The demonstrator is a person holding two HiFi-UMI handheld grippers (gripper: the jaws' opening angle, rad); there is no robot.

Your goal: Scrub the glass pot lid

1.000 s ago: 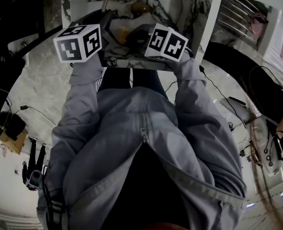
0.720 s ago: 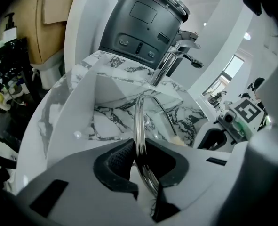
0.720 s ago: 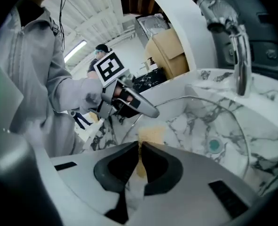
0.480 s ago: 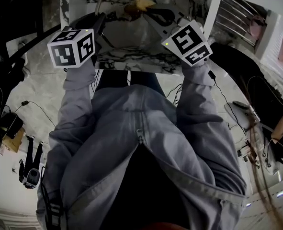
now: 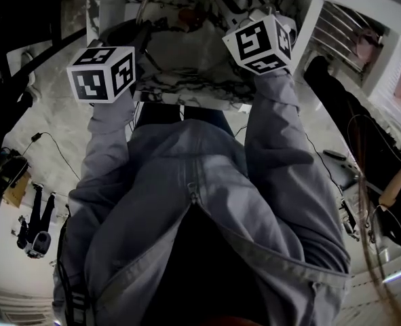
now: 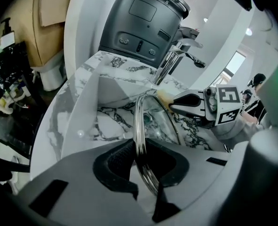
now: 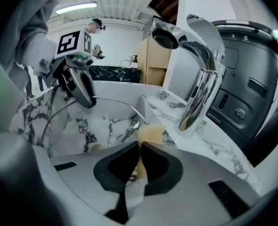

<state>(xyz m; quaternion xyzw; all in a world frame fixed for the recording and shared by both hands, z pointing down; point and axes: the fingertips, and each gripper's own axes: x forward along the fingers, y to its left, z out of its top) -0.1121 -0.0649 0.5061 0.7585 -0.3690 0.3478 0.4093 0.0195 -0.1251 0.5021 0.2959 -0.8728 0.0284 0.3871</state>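
ok so the left gripper (image 6: 139, 155) is clamped on the metal rim of the glass pot lid (image 6: 161, 122), holding it on edge over the sink (image 6: 108, 124), with the glass facing the far wall of the sink. the right gripper (image 7: 139, 163) is pinched tight on a yellow sponge (image 7: 151, 133), up near the sink's back edge and just below the faucet (image 7: 201, 86).

from the right gripper view the sponge looks like it's right at the lid's rim, but honestly i can't tell if it's touching or just lined up with it.

my take on doing the scrub well: keep the lid hand firm and steady, since it only has a thin rim to grab and wet glass will probably want to swivel. push the sponge flat onto the glass instead of poking with a corner, and work across the sink side so drips fall into the sink. don't press so hard the lid twists out of the pinch.

the sink is white marble with dark veins, set in a matching bench (image 7: 233, 147), with a big grey appliance (image 6: 141, 25) right behind the sink. the floor (image 5: 44, 114) around the sink unit is pale marble too, with cables (image 5: 51, 158) trailing on it.
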